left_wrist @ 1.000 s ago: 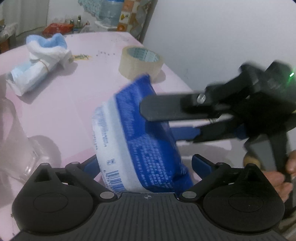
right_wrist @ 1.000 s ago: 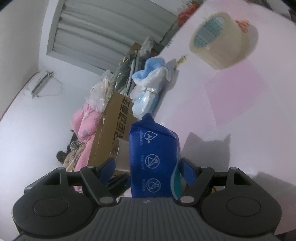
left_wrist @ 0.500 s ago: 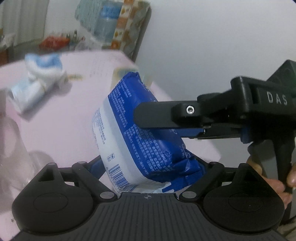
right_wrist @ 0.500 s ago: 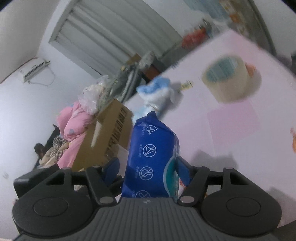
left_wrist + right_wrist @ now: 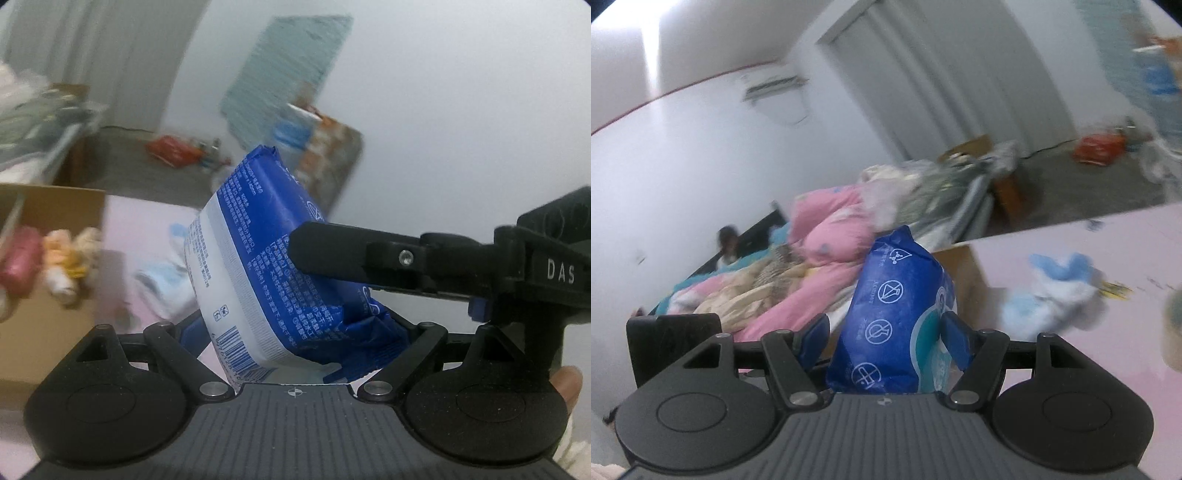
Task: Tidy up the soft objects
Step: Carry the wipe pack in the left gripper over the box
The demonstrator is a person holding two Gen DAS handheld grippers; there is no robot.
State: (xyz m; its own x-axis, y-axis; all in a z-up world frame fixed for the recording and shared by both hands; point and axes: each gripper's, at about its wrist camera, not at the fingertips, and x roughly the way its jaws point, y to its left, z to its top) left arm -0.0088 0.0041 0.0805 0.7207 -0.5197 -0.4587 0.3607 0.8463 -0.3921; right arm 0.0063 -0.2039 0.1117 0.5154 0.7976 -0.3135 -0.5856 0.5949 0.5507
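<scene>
Tissues in a blue pack (image 5: 266,266) sit clamped between the left gripper (image 5: 295,332) and its blue pads, above the pink table (image 5: 147,236); the right gripper (image 5: 317,254) also pinches it. Right view: pack gripped, fluffy blue toy (image 5: 1060,291) blurred, probably on the table.

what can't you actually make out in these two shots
- Blue tissue pack: lower end cut off behind the left hand-held gripper body, left wrist view.
- Soft toys in the cardboard box: motion blur, left wrist view.
- Blue-white plush on the pink table: too blurred to identify, right wrist view.
- Right hand-held gripper: left pad contact unclear.
</scene>
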